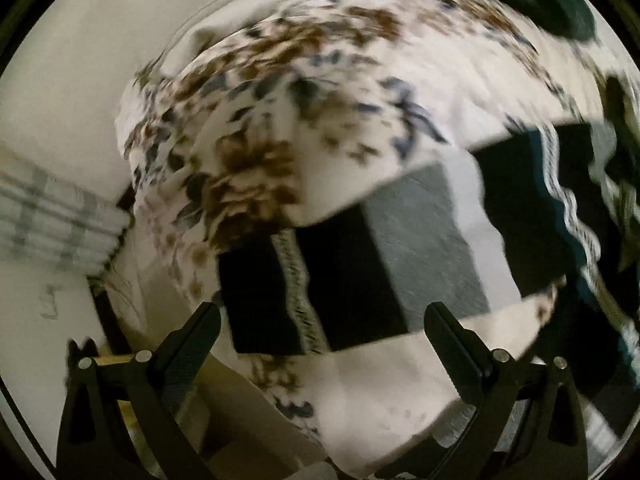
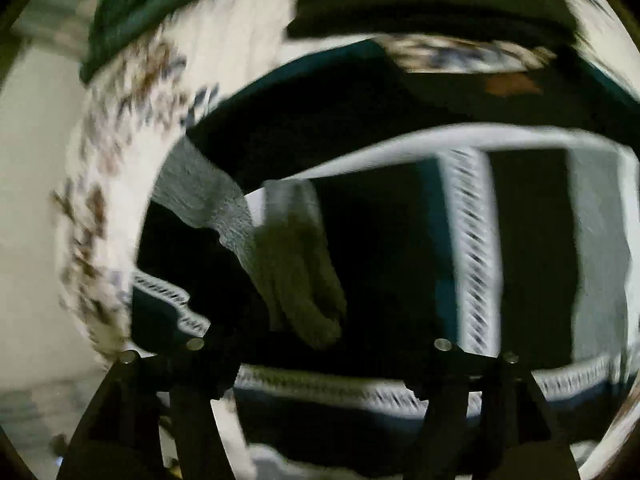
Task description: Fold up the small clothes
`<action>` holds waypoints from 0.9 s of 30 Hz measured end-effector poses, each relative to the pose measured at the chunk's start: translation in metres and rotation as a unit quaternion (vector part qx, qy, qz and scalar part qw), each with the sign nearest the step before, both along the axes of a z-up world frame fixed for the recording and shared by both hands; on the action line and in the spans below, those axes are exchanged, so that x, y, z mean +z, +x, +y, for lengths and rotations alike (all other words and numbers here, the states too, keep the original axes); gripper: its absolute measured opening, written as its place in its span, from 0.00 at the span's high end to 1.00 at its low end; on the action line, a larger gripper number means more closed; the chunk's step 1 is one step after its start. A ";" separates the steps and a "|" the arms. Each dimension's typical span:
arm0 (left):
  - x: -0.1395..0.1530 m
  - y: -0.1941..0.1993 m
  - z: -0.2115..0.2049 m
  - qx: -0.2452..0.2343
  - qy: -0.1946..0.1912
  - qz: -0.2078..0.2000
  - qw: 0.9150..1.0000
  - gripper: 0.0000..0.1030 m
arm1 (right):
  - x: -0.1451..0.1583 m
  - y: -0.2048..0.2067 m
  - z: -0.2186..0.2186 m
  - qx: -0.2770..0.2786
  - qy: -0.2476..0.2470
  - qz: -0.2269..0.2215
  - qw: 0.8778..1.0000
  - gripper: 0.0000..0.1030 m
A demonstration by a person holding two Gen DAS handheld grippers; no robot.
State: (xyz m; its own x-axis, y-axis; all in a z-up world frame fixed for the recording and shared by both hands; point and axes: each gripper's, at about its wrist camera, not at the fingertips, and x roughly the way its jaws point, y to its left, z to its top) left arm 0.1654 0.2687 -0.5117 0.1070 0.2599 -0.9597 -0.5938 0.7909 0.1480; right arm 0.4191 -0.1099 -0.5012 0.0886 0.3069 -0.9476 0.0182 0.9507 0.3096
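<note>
Left hand pose: my left gripper (image 1: 322, 320) points steeply down over the bed (image 1: 352, 76), its view blurred.
Left gripper state: released; my two black fingers (image 1: 200, 328) stand wide apart with nothing between them and nothing pressed by either pad.
Left gripper and cloth: a dark folded cloth (image 1: 348, 280) with grey bands and a white patterned stripe lies flat on the bed just ahead of my fingertips, in the gap's line but apart from the pads.
Bed cover: a white bedspread (image 1: 248, 168) printed with brown and blue flowers runs beyond that cloth; a second dark piece with a wavy white edge (image 1: 560, 200) lies to the right of it.
Left margin: a folded grey-checked cloth (image 1: 60, 216) sits at the left edge, well apart from my gripper.
Right hand pose: my right gripper (image 2: 320, 344) also looks down onto dark cloth; this view is blurred as well.
Right gripper state: let go; the fingers stand apart, their tips lost against the dark cloth, and I see nothing clamped.
Right gripper and cloth: the dark striped garment (image 2: 400, 240) fills the view ahead, with a grey ribbed strip (image 2: 288, 252) hanging or lying across it near the gap; whether it touches my fingers I cannot tell.
Right margin: the flowered bedspread (image 2: 120, 160) curves along the left of this view.
</note>
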 end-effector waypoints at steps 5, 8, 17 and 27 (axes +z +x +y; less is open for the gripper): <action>-0.018 -0.031 0.062 0.089 -0.075 -0.037 0.992 0.01 | 0.018 -0.036 -0.063 -0.055 0.000 0.011 0.998 0.31; -0.041 -0.049 0.083 0.137 -0.132 -0.060 0.980 0.03 | 0.008 -0.045 -0.093 -0.076 -0.016 0.031 0.997 0.31; -0.110 -0.062 0.096 0.198 -0.184 -0.039 0.962 0.09 | -0.012 -0.049 -0.110 -0.109 -0.026 0.060 0.992 0.31; -0.054 -0.037 0.102 0.180 -0.120 -0.087 0.972 0.95 | -0.004 -0.053 -0.091 -0.085 -0.038 0.055 0.994 0.31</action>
